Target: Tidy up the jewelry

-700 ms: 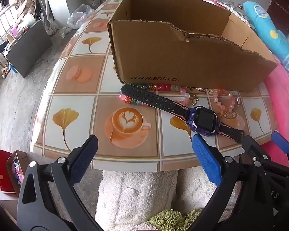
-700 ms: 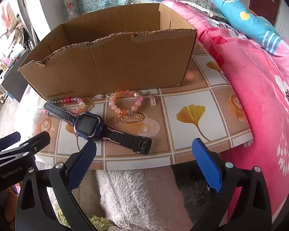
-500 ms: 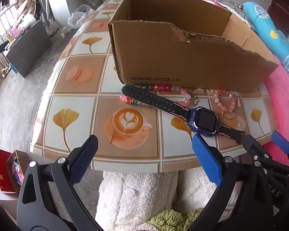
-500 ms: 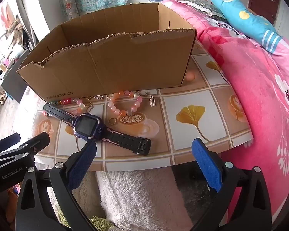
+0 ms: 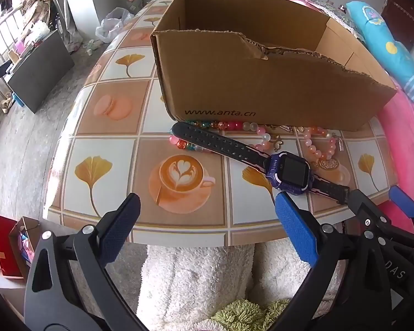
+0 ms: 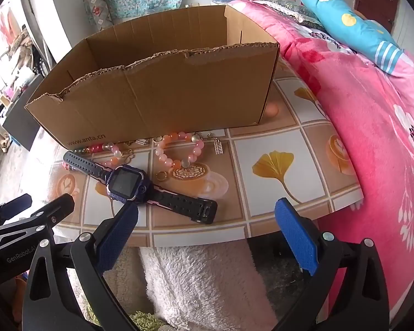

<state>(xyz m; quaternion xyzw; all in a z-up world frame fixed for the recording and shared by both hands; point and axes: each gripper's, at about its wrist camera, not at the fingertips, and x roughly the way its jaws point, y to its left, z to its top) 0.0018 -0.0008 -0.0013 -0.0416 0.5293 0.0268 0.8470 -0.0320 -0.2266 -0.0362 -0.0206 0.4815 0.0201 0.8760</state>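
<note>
Jewelry waits on the table [image 5: 77,149] in front of the cardboard box [image 5: 262,82]: a watch [image 6: 127,183] lying flat across two bead bracelets [image 6: 179,149]. Its strap runs diagonally, buckle end toward the right gripper [image 6: 207,234] (the nearer one, I judge). Left gripper [image 5: 207,229] and right both gape wide, grasping nothing.

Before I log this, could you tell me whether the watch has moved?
No. The watch lies as before, strap over the beads, in front of the cardboard box.

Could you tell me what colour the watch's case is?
Purple-blue case on the watch; clearest in the right wrist view.
</note>
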